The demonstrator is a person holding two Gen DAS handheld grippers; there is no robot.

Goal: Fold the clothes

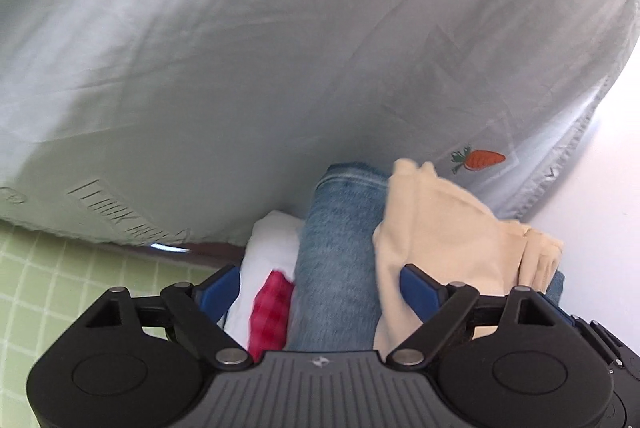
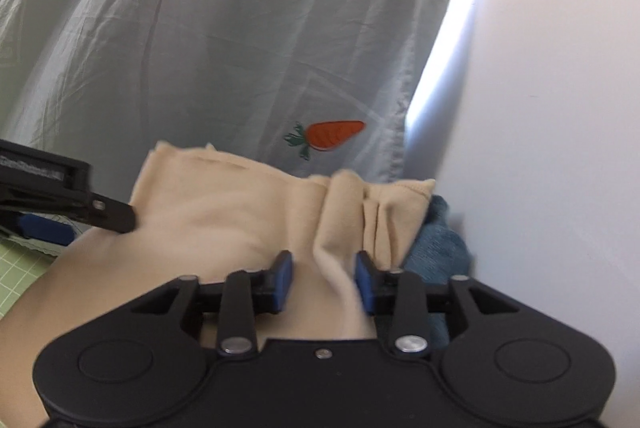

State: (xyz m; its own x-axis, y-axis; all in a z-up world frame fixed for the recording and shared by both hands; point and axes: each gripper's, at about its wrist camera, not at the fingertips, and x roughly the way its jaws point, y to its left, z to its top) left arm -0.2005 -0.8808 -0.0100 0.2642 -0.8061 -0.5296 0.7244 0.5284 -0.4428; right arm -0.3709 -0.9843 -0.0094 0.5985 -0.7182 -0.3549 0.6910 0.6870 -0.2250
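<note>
The cream knit garment (image 2: 224, 220) fills the lower centre of the right wrist view, a ridge of it rising between the parted jaws of the right gripper (image 2: 324, 278), which are not clamped. Only the left wrist view shows the folded blue denim (image 1: 340, 260), a white cloth (image 1: 268, 248) and a red checked piece (image 1: 272, 312) between the wide-open left gripper (image 1: 320, 288). Behind lies a pale grey sheet (image 1: 240, 68) with an orange carrot print (image 2: 328, 134); green grid mat (image 1: 60, 288) at lower left.
</note>
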